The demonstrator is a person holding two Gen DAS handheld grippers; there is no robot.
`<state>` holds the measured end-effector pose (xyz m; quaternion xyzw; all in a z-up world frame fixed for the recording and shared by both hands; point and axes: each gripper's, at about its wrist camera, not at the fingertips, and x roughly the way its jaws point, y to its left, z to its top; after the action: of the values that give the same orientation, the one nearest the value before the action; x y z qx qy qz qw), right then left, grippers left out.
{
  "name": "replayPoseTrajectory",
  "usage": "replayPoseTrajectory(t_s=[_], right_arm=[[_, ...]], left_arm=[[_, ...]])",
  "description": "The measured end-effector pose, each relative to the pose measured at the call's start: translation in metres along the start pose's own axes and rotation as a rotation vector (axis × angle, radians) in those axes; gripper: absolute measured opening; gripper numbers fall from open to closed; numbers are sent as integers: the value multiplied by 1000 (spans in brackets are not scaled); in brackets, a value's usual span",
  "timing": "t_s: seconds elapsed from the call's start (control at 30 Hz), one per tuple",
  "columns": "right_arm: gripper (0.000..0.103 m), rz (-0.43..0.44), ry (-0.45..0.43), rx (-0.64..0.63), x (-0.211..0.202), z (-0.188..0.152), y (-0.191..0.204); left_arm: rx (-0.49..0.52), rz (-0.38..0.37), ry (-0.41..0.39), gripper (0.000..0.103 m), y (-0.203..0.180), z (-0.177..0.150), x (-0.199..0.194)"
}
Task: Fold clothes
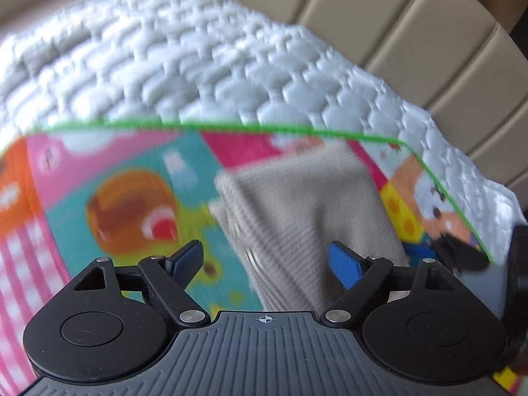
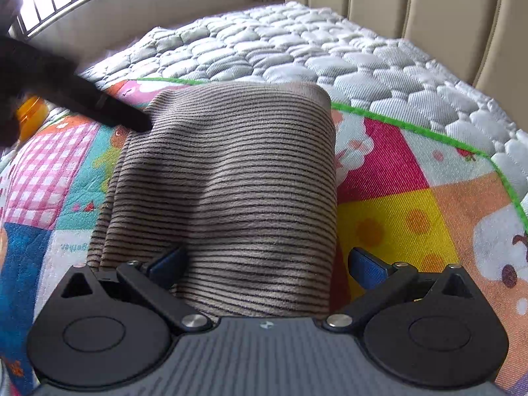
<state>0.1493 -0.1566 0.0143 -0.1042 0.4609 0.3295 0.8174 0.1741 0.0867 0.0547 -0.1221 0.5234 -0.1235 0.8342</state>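
Both my claws, left gripper [image 1: 264, 260] and right gripper [image 2: 265, 265], gape apart over the folded striped garment [image 2: 227, 178] just ahead, ready to pinch.

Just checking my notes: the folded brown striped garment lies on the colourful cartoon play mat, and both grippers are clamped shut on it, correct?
Not quite. The folded brown striped garment does lie on the colourful cartoon play mat, but the right gripper and left gripper are open, as each wrist view shows.
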Motion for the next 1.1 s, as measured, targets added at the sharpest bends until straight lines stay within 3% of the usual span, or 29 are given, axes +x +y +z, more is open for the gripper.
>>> replayPoseTrajectory(t_s=[0.07, 0.17, 0.27, 0.33, 0.4, 0.5, 0.67, 0.9, 1.07, 1.1], right_arm=[[103, 39, 31, 9, -4, 8, -9], [103, 78, 22, 27, -13, 24, -27], [103, 78, -31, 89, -16, 39, -48], [97, 79, -69, 175, -9, 38, -58], [91, 121, -79, 264, 0, 27, -64], [91, 184, -39, 361, 6, 4, -67], [91, 192, -8, 251, 1, -12, -55], [91, 203, 15, 209, -1, -16, -42], [91, 204, -17, 186, -10, -11, -45], [91, 207, -27, 196, -12, -9, -49]], left_arm=[[-40, -64, 28, 87, 6, -16, 7], [-68, -146, 45, 75, 12, -30, 14], [-32, -166, 21, 64, 12, -38, 15], [-21, -182, 14, 53, 11, -40, 14], [-12, -194, 10, 50, 9, -41, 14], [-3, -207, 7, 49, 7, -41, 13], [-20, -222, 3, 47, 7, -38, 13], [-19, -223, 9, 47, 4, -36, 16], [-29, -319, -66, 46, -2, -22, -5], [-26, -301, -84, 46, -2, -20, -8]])
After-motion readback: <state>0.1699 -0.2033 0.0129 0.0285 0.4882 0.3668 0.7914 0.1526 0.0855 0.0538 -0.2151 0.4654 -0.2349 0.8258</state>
